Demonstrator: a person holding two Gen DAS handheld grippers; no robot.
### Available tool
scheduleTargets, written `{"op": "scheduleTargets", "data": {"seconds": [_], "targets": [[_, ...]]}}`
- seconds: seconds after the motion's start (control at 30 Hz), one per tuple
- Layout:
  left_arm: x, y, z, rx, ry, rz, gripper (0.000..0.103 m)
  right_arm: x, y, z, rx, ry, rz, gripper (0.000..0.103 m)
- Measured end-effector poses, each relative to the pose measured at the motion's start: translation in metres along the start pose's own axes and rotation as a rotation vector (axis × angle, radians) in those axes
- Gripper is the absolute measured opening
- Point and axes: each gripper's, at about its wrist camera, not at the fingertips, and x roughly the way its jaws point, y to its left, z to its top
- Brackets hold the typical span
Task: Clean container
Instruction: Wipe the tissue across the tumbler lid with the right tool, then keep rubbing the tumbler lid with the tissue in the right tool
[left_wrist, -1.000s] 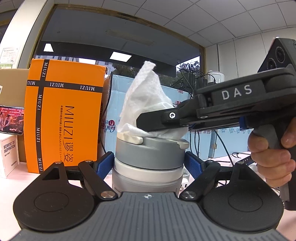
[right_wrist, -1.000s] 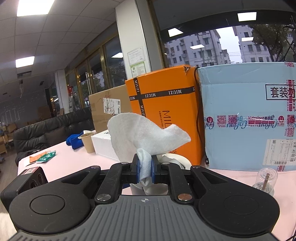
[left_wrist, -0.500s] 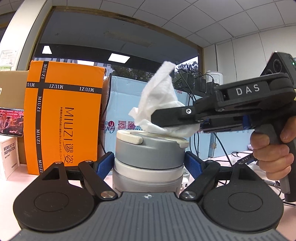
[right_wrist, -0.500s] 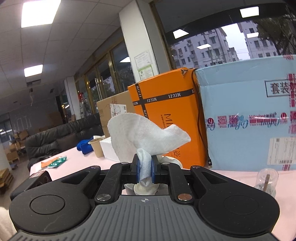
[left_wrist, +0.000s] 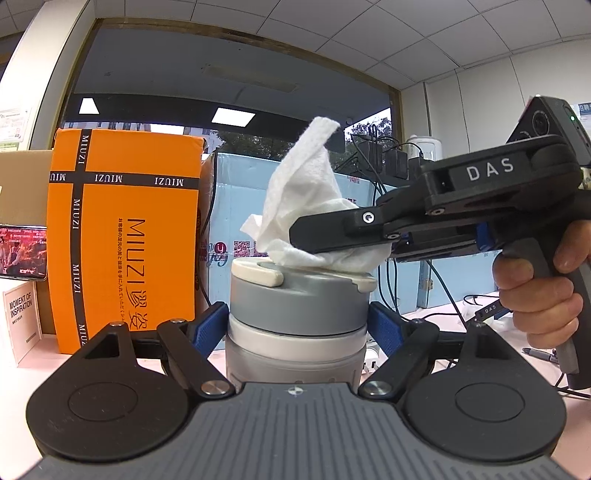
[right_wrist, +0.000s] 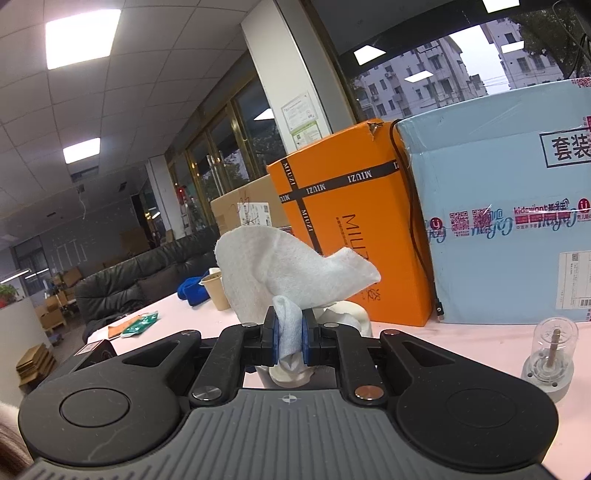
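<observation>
A grey and white round container with a grey lid stands upright between the blue pads of my left gripper, which is shut on it. My right gripper is shut on a white cloth. In the left wrist view the right gripper comes in from the right and presses the cloth onto the container's lid. In the right wrist view only a cream part of the lid shows past the cloth.
An orange MIUZI box and a light blue carton stand behind on the pink table. A small clear jar stands at the right. A paper cup and a blue cloth lie farther left.
My right gripper has slid the cloth across the lid to the right, then back a little to the left. The container stays held in my left gripper.
</observation>
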Motion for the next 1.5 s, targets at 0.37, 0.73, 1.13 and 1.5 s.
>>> {"op": "scheduleTargets", "data": {"seconds": [0.37,0.73,1.13,1.5], "targets": [[-0.001,-0.003,-0.001,0.006,-0.001,0.002,0.080,0.005,0.014,0.005,-0.154,0.007,-0.017,0.011],[-0.002,-0.008,-0.001,0.022,-0.001,0.006,0.080,-0.001,0.000,0.000,-0.116,0.018,0.024,0.011],[-0.003,-0.007,-0.002,0.013,-0.001,0.006,0.080,-0.004,-0.001,-0.002,-0.113,0.039,0.082,0.012],[-0.003,-0.008,-0.002,0.018,-0.001,0.009,0.080,-0.004,0.006,-0.002,-0.149,0.008,0.004,0.036]]}}
